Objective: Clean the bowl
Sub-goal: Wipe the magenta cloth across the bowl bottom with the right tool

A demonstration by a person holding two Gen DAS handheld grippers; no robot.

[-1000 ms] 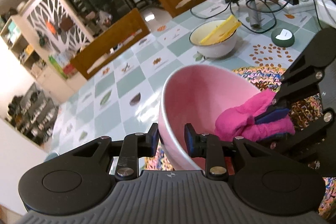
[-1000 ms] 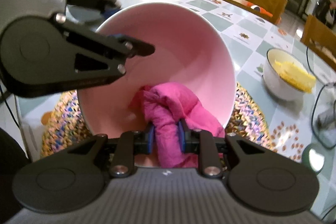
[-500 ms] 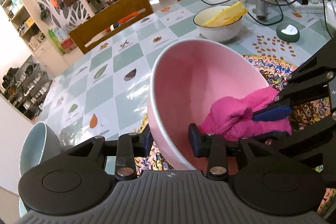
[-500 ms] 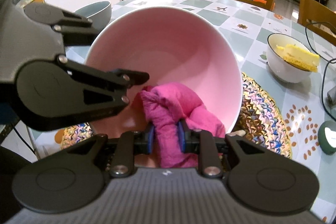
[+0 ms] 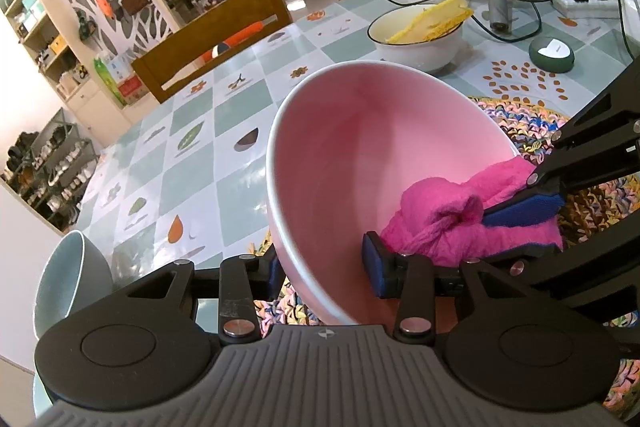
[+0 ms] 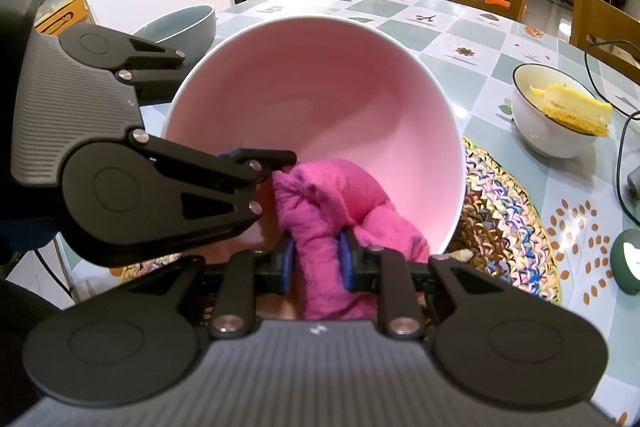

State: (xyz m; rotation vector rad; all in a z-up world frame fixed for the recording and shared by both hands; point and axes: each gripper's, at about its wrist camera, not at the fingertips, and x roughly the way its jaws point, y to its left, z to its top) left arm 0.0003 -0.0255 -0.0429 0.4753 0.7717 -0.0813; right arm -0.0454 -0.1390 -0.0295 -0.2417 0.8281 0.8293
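Pink bowl tipped on its side, cloth held at the lower wall

Pink bowl (image 5: 360, 155) is held tilted over the braided mat (image 6: 500, 203) on the table (image 5: 224, 131), its mouth turned toward the right gripper (image 6: 316, 259). The left gripper (image 5: 320, 267) has its fingers straddling the near rim, one pad outside the wall and one inside; they look closed on the rim, pinning the bowl steady. The right gripper's fingers are narrow, pinching a folded pink cloth (image 6: 332, 199) that lies against the lower inside wall, close to the rim.

The relation that matters now: the bowl's open axis points almost straight back along the right fingers, so the unwiped interior lies ahead of and above the cloth, while the left fingers sit just beside the cloth on the same low stretch of rim. The right hand is plainly the one placed to sweep. I would judge any stroke should run up and away into the hollow, keeping clear of the left pad.

A white bowl with a yellow sponge (image 5: 420, 35) and a grey-blue bowl (image 6: 180, 27) stand well apart on the table.
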